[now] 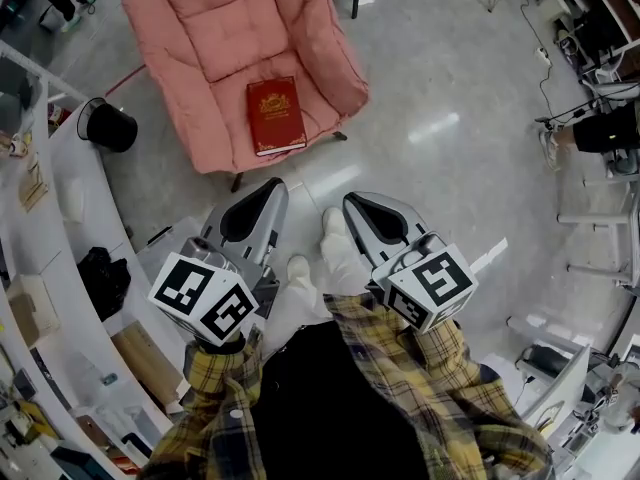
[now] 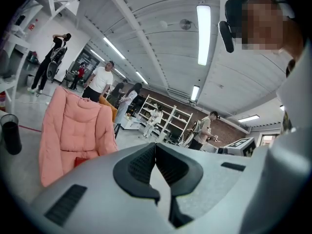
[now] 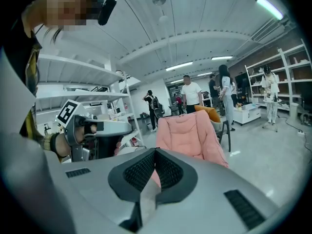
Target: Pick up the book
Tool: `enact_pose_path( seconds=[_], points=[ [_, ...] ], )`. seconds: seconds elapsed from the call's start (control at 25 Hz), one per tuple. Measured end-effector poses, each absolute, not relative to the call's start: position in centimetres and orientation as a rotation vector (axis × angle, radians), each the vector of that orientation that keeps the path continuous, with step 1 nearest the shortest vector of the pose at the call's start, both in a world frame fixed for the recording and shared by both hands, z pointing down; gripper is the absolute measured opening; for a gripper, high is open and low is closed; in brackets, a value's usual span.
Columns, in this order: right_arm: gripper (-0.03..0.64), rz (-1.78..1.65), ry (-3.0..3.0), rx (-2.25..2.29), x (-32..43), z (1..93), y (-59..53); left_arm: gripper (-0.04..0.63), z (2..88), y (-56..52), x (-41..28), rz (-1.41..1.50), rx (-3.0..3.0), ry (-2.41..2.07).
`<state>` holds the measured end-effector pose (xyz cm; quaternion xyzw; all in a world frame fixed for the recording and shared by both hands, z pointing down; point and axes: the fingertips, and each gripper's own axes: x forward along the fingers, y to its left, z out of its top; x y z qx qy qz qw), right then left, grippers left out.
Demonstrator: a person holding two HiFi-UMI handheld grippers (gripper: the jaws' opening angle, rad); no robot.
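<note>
Red hardcover book [image 1: 276, 116], gilt emblem, flat on quilted pink chair [image 1: 200, 28] seat, well ahead of left gripper [image 1: 270, 188] and right gripper [image 1: 354, 204], ribbed black fingers [image 2: 140, 165] closed, empty.

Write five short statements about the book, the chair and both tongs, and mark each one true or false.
1. The red book lies on the seat of the pink chair. True.
2. The left tongs grip the book. False: they are shut on nothing and hang short of the chair.
3. The right tongs are shut and empty. True.
4. The book stands upright against the chair's back. False: it lies flat, cover up.
5. In the head view, a black container sits left of the chair. True.
</note>
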<state>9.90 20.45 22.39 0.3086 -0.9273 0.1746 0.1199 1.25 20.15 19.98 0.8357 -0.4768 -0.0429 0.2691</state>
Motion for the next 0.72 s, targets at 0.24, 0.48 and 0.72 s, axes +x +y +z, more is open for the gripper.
enact_pose_path(
  seconds=[0.24, 0.48, 0.72],
  points=[
    [0.017, 0.481, -2.730, 0.858, 11.4, 21.9, 14.2, 0.006, 19.3, 14.0, 2.3, -0.148, 2.247, -1.343],
    [0.017, 0.450, -2.763, 0.821, 13.6, 20.9, 8.6, 0.006, 18.1, 8.9, 4.2, -0.169, 2.249, -1.406],
    [0.017, 0.445, -2.797, 0.742, 14.8, 20.6, 5.5, 0.006, 17.3, 5.8, 5.0, -0.176, 2.230, -1.489]
  ],
)
